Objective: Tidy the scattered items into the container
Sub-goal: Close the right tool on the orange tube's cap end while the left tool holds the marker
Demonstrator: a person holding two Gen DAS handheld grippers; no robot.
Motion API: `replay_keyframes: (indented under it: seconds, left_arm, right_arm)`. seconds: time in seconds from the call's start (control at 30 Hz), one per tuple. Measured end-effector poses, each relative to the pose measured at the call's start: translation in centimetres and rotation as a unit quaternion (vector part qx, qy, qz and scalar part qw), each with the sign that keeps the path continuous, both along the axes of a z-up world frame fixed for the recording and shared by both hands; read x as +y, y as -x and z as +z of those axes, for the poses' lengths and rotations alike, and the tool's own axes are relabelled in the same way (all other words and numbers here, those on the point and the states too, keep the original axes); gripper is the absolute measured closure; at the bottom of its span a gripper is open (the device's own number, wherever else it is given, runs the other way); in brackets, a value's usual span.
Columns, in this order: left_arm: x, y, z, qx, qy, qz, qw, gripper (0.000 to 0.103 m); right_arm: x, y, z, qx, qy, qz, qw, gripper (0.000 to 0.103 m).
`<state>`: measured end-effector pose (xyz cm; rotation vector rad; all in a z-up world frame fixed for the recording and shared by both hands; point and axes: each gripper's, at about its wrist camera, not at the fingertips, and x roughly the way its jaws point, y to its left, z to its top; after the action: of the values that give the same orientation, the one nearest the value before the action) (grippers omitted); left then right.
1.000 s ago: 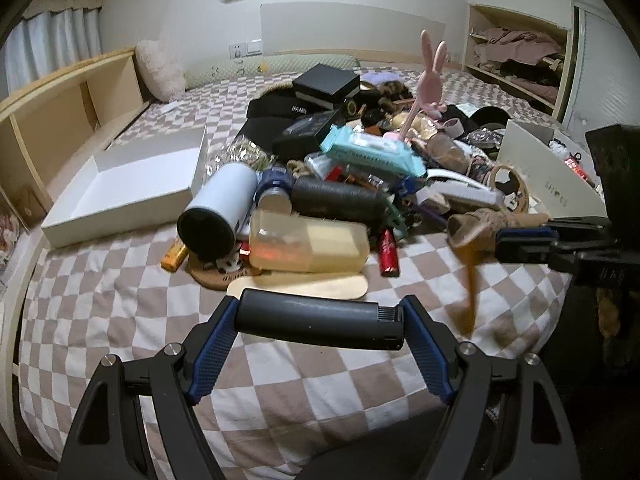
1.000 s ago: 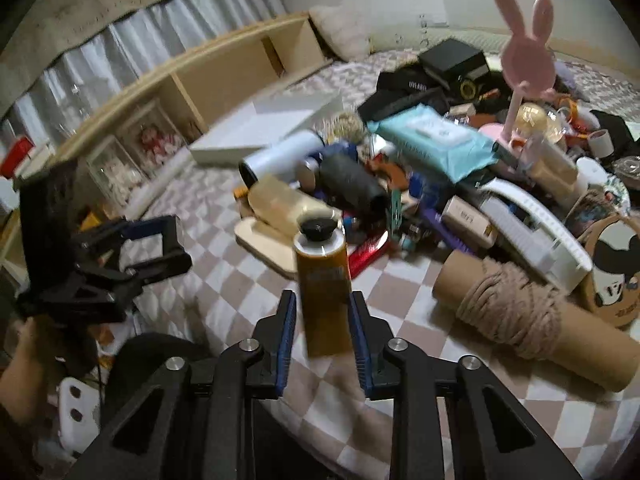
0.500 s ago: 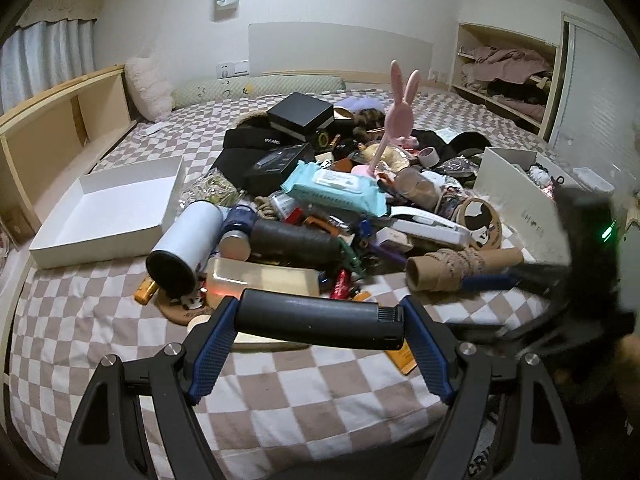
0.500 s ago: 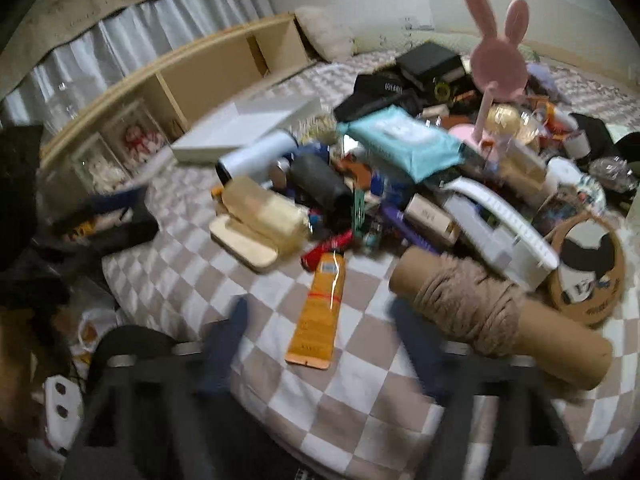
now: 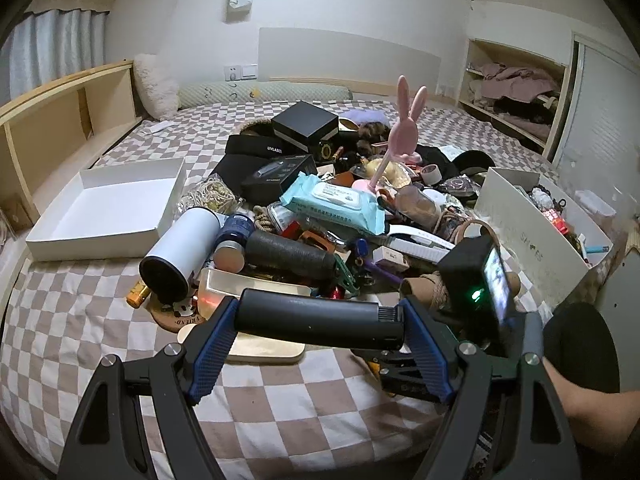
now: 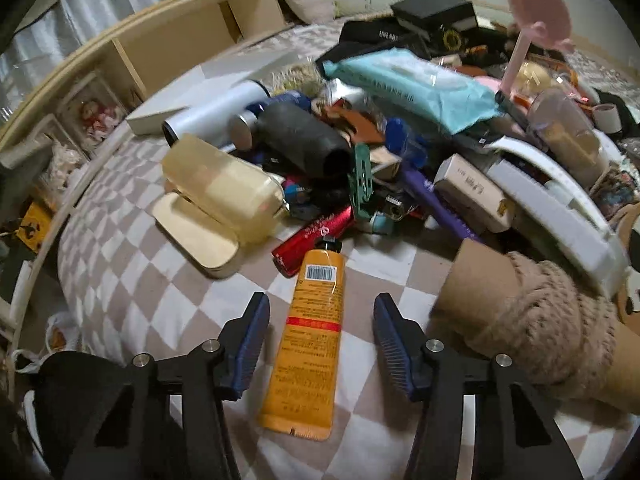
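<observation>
Lying released on the bedspread (image 6: 132, 280), orange tube (image 6: 310, 332) between right gripper (image 6: 321, 334) jaws now spread, left gripper (image 5: 316, 342) still clamping black cylinder (image 5: 316, 322).

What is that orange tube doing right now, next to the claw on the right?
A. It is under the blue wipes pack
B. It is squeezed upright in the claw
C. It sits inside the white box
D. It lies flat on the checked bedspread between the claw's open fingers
D: the orange tube lies flat on the checked bedspread, and the right claw stands open around it without touching.

walls: white | bed (image 5: 280, 392): checkered sheet | wooden shelf (image 5: 60, 128) left | curtain (image 5: 48, 52) | closet (image 5: 516, 92) right
</observation>
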<state>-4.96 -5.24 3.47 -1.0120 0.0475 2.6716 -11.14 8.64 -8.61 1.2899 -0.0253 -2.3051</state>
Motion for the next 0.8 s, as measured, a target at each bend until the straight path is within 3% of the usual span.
replay_keyframes:
  seconds: [0.1, 0.47, 0.53, 0.8]
  left_arm:
    - [0.1, 0.0, 0.1, 0.004, -0.002, 0.007, 1.0000, 0.022]
    - [0.7, -0.6, 0.6, 0.012, -0.005, 0.024, 0.9996, 0.022]
    - [0.9, -0.8, 0.6, 0.012, -0.006, 0.027, 0.9995, 0.022]
    - [1.5, -1.1, 0.7, 0.013, -0.011, 0.031, 0.9994, 0.022]
  right_arm:
    - [-0.2, -0.2, -0.6, 0.004, -0.004, 0.014, 1.000, 0.071]
    - [3.4, -1.6, 1.2, 0.010, 0.038, 0.000, 0.999, 0.074]
    - [4.2, -1.9, 2.2, 0.020, 0.045, -0.002, 0.999, 0.083]
    - [6.0, -2.9, 7.3, 0.075, 0.061, -0.006, 0.995, 0.085]
